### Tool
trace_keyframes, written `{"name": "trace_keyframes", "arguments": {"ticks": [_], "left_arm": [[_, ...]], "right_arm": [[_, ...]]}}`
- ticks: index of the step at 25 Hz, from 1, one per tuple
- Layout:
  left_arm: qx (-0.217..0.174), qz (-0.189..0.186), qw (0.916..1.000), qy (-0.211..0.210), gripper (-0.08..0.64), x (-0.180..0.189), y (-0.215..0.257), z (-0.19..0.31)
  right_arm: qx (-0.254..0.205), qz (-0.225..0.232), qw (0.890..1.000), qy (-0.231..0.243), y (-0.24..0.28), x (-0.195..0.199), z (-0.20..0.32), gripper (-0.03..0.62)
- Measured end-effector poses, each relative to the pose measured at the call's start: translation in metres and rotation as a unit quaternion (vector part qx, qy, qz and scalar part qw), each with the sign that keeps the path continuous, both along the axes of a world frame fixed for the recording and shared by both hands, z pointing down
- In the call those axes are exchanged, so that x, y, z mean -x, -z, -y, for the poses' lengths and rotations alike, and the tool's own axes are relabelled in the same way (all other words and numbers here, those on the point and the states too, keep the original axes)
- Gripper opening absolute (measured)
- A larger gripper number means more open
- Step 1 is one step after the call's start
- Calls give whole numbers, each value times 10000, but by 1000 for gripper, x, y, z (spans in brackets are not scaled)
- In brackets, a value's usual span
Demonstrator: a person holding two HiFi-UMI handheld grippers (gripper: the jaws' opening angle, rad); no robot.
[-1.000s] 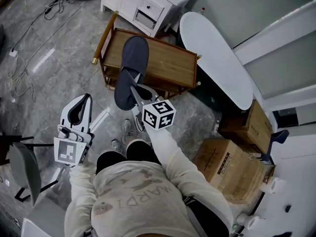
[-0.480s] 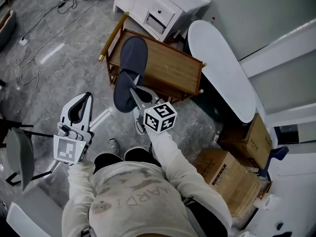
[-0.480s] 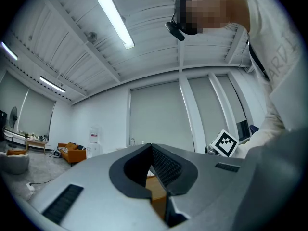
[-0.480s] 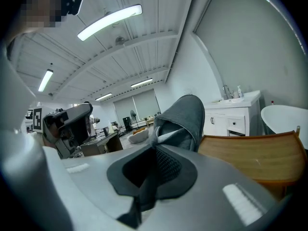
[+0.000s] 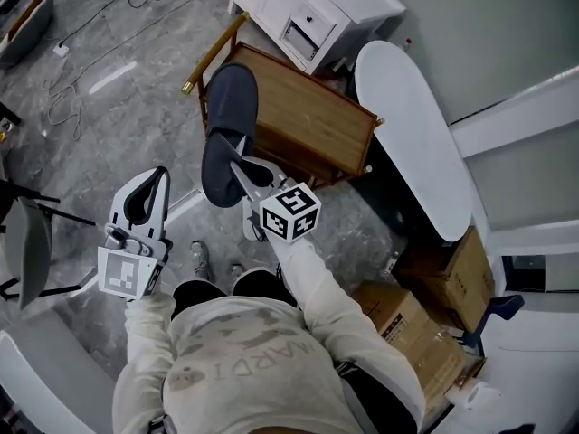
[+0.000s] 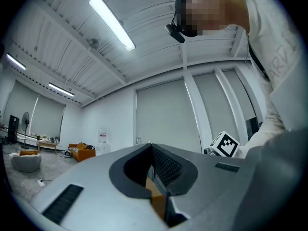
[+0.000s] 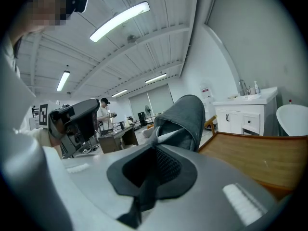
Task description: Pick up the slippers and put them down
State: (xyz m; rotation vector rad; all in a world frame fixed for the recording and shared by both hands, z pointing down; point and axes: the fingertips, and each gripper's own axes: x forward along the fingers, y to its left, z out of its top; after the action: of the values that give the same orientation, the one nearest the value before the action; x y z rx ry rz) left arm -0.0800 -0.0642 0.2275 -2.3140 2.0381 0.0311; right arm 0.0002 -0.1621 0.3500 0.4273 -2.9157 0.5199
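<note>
A dark grey slipper is being clamped in the right tool, jutting ahead of it over the near edge of the wooden counter. The left tool is being held alongside, jaws together, gripping nothing.

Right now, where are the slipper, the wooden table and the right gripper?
slipper (image 5: 226, 116), head view, middle of its dark body.
wooden table (image 5: 312, 127), head view, bare part of its top.
right gripper (image 5: 237, 156), head view, between its fingertips, closed on the slipper.
</note>
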Motion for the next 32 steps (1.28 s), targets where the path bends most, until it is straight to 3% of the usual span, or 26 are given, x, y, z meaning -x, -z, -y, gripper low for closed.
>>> {"name": "trace_keyframes", "arguments": {"ticks": [13, 18, 25, 32], "left_arm": [[150, -91, 9974, 699, 3, -34, -30, -43], [65, -39, 9971, 754, 3, -40, -37, -59], [251, -46, 9948, 989, 3, -23, -65, -66], [280, -172, 9939, 1054, 3, 12, -90, -76]], "right_arm": [[130, -197, 9976, 652, -41, -19, -32, 18], [226, -334, 9957, 829, -66, -16, -49, 18], [428, -559, 9924, 1009, -101, -2, -55, 18], [501, -656, 9898, 1164, -134, 37, -65, 18]]}}
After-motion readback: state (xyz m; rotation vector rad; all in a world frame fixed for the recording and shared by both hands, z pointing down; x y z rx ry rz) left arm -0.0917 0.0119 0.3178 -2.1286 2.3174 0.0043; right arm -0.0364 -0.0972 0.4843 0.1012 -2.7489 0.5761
